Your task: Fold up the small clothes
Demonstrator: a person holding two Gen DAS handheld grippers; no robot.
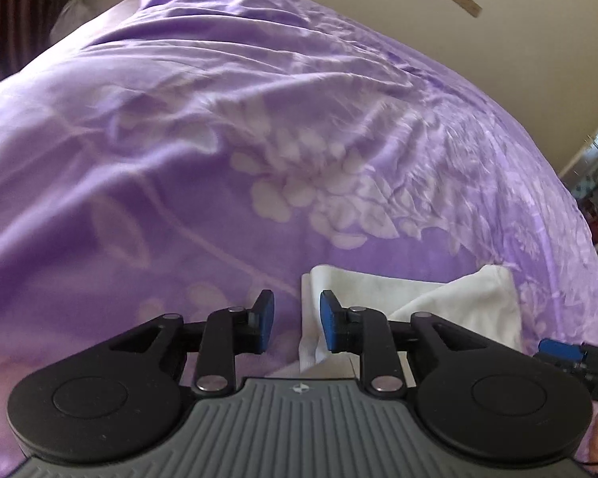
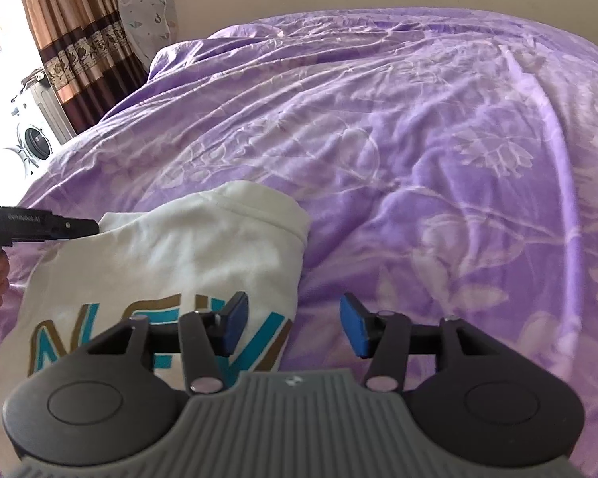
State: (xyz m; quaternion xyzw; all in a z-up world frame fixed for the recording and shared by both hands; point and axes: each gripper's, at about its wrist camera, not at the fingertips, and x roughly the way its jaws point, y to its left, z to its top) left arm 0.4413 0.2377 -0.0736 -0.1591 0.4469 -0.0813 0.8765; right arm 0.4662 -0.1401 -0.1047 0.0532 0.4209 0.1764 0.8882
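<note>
So the left gripper (image 1: 297, 320) has its blue pads a bit apart over the left edge of the white folded t-shirt with teal lettering (image 2: 171, 255), gripping nothing. The right gripper (image 2: 293, 324) gapes wider, empty, straddling the shirt's right edge at lower centre on the purple floral bedspread (image 2: 418, 139). The lettering is half hidden behind the gripper.

shirt print: "NEW" in teal letters edged brown, on the white shirt (image 2: 167, 263)
other lettering: small print on a black tool, too blurred to read
</note>
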